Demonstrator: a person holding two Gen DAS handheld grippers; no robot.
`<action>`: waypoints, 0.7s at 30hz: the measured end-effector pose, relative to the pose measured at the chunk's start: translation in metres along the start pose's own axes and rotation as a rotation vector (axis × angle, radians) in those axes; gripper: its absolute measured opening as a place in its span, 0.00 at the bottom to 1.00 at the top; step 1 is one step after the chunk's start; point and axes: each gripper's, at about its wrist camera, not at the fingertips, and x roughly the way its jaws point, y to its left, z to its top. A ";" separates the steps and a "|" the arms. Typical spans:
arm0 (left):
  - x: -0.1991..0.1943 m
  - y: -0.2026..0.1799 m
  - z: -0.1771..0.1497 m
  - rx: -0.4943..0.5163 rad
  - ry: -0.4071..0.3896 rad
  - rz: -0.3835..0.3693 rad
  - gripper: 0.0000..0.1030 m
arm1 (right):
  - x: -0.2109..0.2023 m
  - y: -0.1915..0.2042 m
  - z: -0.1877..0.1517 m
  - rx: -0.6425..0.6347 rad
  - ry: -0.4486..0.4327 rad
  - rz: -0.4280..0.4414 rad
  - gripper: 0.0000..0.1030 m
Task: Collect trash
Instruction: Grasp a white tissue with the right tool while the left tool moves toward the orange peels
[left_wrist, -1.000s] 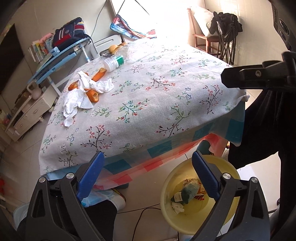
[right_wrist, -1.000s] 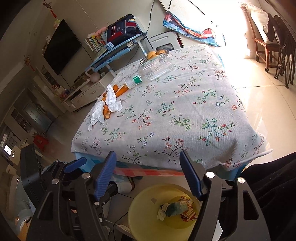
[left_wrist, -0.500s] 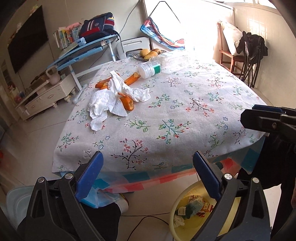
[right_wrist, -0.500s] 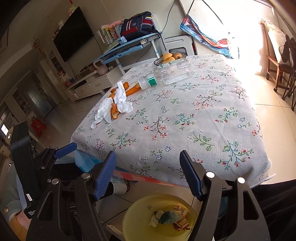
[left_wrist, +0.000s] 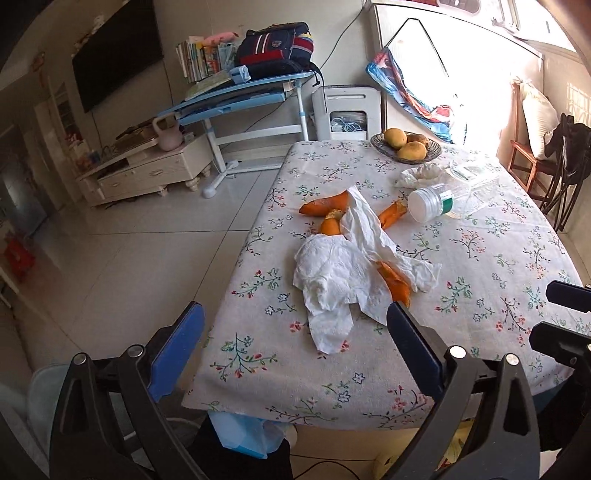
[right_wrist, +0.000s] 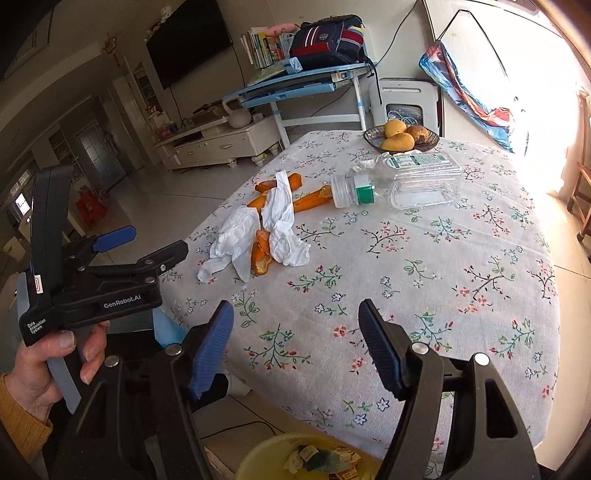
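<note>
left gripper: jaws spread wide, nothing between them – black plastic arms, ribbed blue pads; hangs over the near left edge of the table. In the right wrist view it shows at far left, black body with white lettering, held in the person's left hand.
tissues: crumpled white paper, soft creased folds, draped over the peels on the left half of the table; one strip trails toward the near edge.
orange peels: curved, glossy orange pieces with pale ragged edges – some under the tissues, some poking out on the far side.
plastic bottle: clear, crushed flat, on its side, white cap and green band, cap end just beside a far peel.
plastic tray: clear thin clamshell, ribbed, touching the bottle's right side.
fruit bowl: dark shallow dish at the far edge, holding yellow-brown rounded fruit.
tablecloth: white woven cloth, printed floral sprigs, hanging over the edges.
right gripper: jaws apart, empty – same black arms and blue pads, over the near edge.
yellow bin: round plastic tub on the floor below the near edge, wrappers and scraps inside.
</note>
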 end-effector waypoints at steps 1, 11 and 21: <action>0.006 0.004 0.004 -0.015 0.007 0.004 0.93 | 0.006 0.000 0.004 -0.003 0.009 0.006 0.64; 0.028 0.026 -0.002 -0.147 0.053 0.014 0.93 | 0.078 0.011 0.041 -0.058 0.103 -0.004 0.43; 0.033 0.029 -0.006 -0.167 0.084 0.009 0.93 | 0.113 0.015 0.045 -0.058 0.162 0.009 0.34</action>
